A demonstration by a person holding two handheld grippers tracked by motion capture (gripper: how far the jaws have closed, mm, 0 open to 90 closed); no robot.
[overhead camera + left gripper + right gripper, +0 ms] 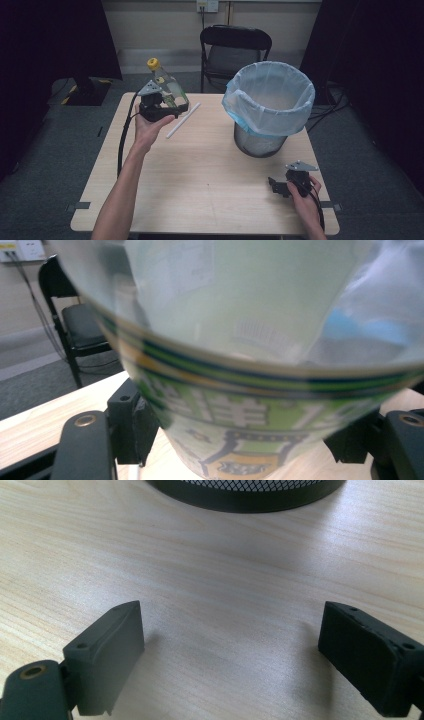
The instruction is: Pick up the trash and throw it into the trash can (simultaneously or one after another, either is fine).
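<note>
The bottle (167, 85) is clear, glossy plastic with a yellow cap; in the left gripper view its printed label (240, 435), green and shiny, looks like thin plastic film, though the picture is blurred. The table (210, 175) is pale wood-grain board, smooth with a soft sheen. The bin (260, 142) is black metal mesh, lined with a thin, translucent bluish plastic bag (270, 100). The straw (183, 120) is white and matt, perhaps paper. The right tongs (230, 650) carry matt black pads (107, 650), slightly rough at the edges.

A black folding chair (235, 50) stands before a seemingly beige wall (165, 25).
</note>
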